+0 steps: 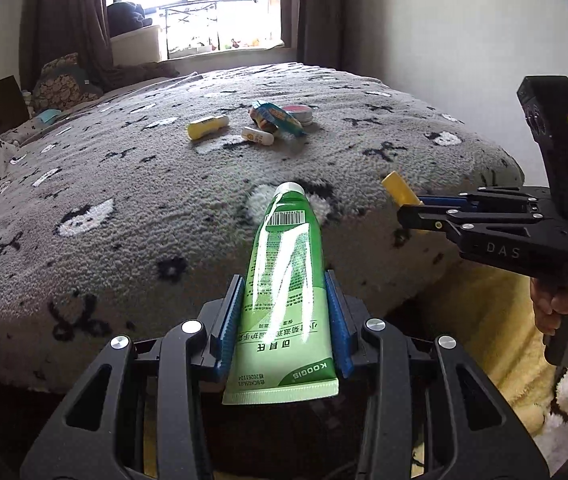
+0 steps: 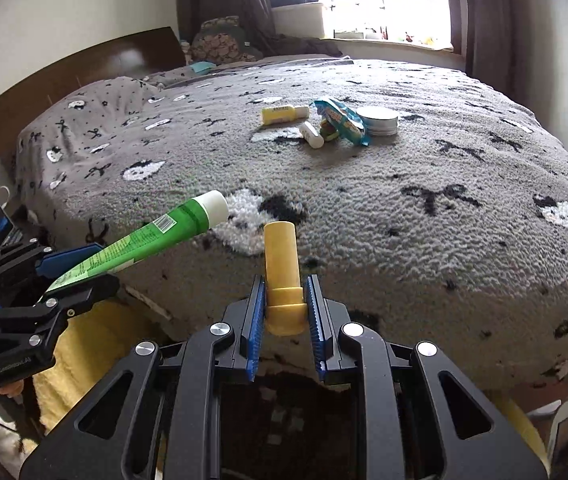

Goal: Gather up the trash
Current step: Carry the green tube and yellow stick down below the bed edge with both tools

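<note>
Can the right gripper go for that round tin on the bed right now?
Probably not yet. The right gripper is shut on the yellow tube, so it has no free grip. The path over the bed to the round tin looks unobstructed.

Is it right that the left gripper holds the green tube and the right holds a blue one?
Not quite. The left gripper does hold the green tube, but the right gripper holds a yellow tube, as the right wrist view shows.

A grey patterned blanket (image 2: 424, 240) covers the bed beneath a curtained window (image 1: 203, 0).
</note>
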Tool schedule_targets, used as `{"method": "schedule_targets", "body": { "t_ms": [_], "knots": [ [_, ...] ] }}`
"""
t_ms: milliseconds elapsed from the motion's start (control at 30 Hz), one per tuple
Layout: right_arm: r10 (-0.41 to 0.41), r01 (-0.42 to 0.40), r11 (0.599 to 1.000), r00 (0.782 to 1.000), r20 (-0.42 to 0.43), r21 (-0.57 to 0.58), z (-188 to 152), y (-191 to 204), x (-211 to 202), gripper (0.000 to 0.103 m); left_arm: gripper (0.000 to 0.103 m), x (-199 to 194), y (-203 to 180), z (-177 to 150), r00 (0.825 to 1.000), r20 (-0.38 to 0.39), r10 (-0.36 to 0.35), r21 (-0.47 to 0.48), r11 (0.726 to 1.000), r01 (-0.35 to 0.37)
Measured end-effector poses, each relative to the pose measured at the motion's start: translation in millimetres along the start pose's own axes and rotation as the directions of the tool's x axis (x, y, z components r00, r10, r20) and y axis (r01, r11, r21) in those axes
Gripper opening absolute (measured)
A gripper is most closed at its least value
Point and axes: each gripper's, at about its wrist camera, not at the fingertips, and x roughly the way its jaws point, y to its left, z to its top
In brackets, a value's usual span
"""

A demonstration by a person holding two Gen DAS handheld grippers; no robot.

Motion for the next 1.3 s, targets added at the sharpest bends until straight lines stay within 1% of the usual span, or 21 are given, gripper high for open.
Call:
{"method": "schedule_targets", "body": {
  "t_ms": [100,200,300,400,567,700,800,833,867,933,967,1100,1233,1300],
  "knots": [
    [-0.014,0.014,1.0,0.999,-0.038,-0.005,-18,2,1,0.022,0.037,-7,-13,-21,0.999,-0.032,-0.021,0.014,1.0,0.021],
    [-0.019,0.019,1.0,0.996,-0.083,-0.003,-35,1,6,0.022,0.037,-6,-22,-41,0.995,-0.091,-0.041,0.022,0.999,0.043],
    [-0.01,0.01,1.0,0.992,-0.129,0.002,-48,4,15,0.022,0.037,3,-26,-61,0.986,-0.158,-0.059,0.019,0.998,0.062],
    [-0.01,0.008,1.0,0.985,-0.174,-0.01,-60,9,27,0.022,0.037,17,-29,-77,0.971,-0.226,-0.081,0.005,0.996,0.084],
    [0.01,-0.008,1.0,0.966,-0.26,0.009,-82,12,52,0.022,0.037,50,-27,-96,0.934,-0.329,-0.143,-0.038,0.99,0.138],
    [0.056,-0.035,0.997,0.94,-0.336,0.07,-99,5,73,0.022,0.038,77,-20,-108,0.896,-0.4,-0.193,-0.094,0.981,0.17],
    [0.078,-0.039,0.993,0.92,-0.384,0.108,-109,-2,87,0.022,0.038,96,-14,-116,0.862,-0.445,-0.244,-0.148,0.969,0.198],
    [0.093,-0.044,0.991,0.912,-0.4,0.13,-113,-6,92,0.022,0.038,102,-12,-118,0.849,-0.463,-0.254,-0.157,0.966,0.203],
    [0.101,-0.045,0.989,0.906,-0.411,0.144,-116,-9,96,0.022,0.038,107,-11,-120,0.841,-0.476,-0.257,-0.162,0.966,0.203],
    [0.1,-0.034,0.987,0.898,-0.428,0.159,-121,-13,102,0.022,0.038,116,-11,-123,0.831,-0.497,-0.248,-0.154,0.968,0.197],
    [0.1,-0.029,0.986,0.895,-0.435,0.166,-123,-16,105,0.022,0.038,120,-10,-124,0.827,-0.507,-0.244,-0.15,0.97,0.194],
    [0.11,-0.023,0.981,0.883,-0.456,0.192,-130,-19,116,0.022,0.038,134,-8,-129,0.821,-0.526,-0.222,-0.135,0.975,0.178],
    [0.091,-0.005,0.982,0.887,-0.452,0.188,-132,-20,119,0.022,0.038,144,-6,-134,0.812,-0.535,-0.231,-0.151,0.972,0.178],
    [0.076,0.007,0.984,0.891,-0.448,0.18,-130,-18,122,0.022,0.038,147,-7,-135,0.813,-0.536,-0.229,-0.148,0.973,0.176]
  ]
}}
